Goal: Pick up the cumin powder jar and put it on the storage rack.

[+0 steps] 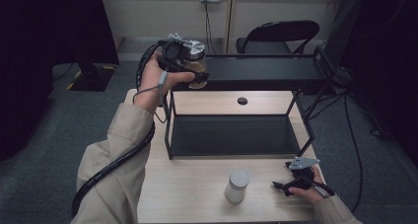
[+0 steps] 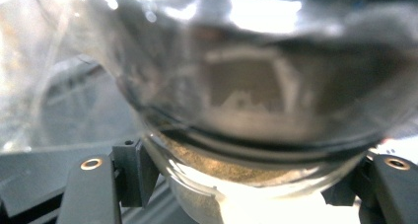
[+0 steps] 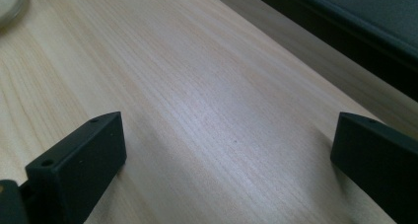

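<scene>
Grey carpet surrounds the wooden tabletop [image 1: 197, 194], where a black rack [image 1: 231, 135] stands. Left tongs [image 1: 194, 68] pinch a glass jar [image 1: 193, 61] with a metal lid, held above the rack's far left corner. Right tongs [image 1: 283, 186] rest spread near the right front corner, beside a white canister [image 1: 237, 185].

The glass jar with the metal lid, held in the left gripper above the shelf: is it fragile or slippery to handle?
The glass jar is probably fragile, since its wall looks clear and thin. The left gripper clamps smooth, curved glass, so it may slip. Brownish contents at its bottom likely add some weight.
</scene>
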